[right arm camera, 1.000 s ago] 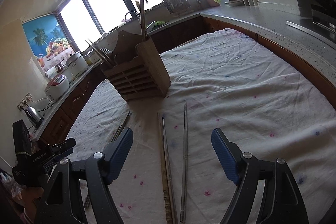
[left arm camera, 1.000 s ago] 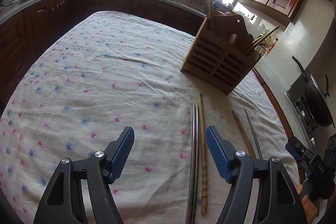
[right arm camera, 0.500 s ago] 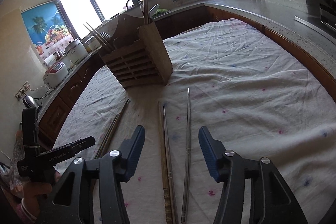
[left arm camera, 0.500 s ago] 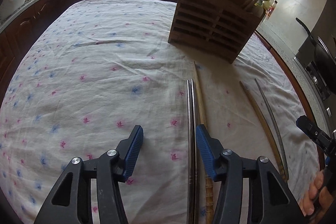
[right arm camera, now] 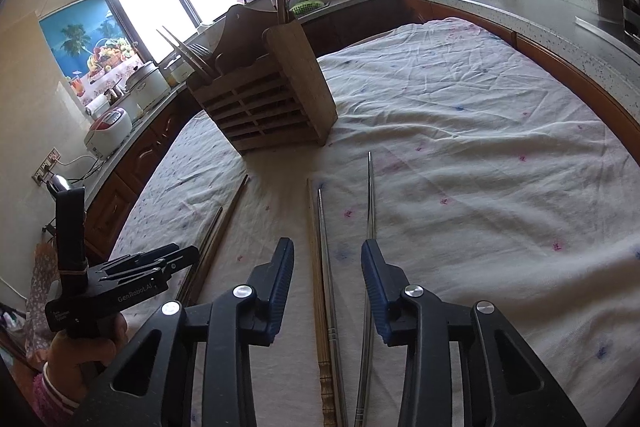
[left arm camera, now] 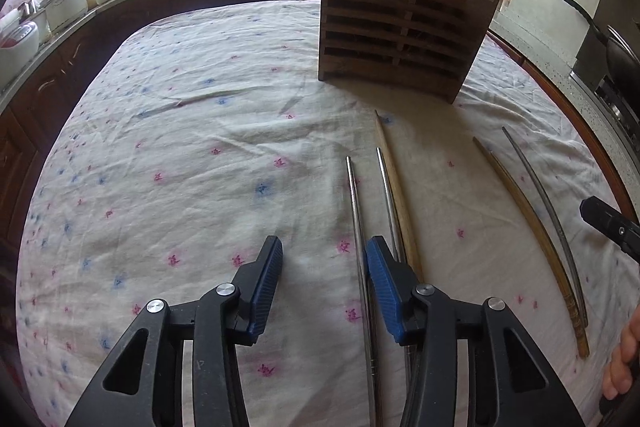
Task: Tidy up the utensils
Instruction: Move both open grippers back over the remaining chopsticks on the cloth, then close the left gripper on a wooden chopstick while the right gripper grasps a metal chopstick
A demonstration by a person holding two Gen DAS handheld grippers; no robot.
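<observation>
1. The left tool (left arm camera: 324, 263) hangs over the cloth-covered bench (left arm camera: 168, 131), half spread; its jaws have just been closing. One metal chopstick (left arm camera: 357, 223) lies between them near the right pad, not yet pinched.
2. The right tool (right arm camera: 326, 263) is likewise half spread, its jaws also just closing, with a wooden chopstick (right arm camera: 316, 267) and a steel chopstick (right arm camera: 326, 247) in the gap — neither gripped.
3. The wooden utensil holder (left arm camera: 396, 39) stands at 12 o'clock from both tools, already holding a few sticks.
4. Risk, left: the second metal chopstick (left arm camera: 387, 195) and bamboo chopstick (left arm camera: 394, 183) lie touching at 1 o'clock; the right pad could nudge them or catch two.
5. Risk, right: closing on an unmatched pair may let the thin steel one slip — round metal on loose cloth rolls easily.
</observation>
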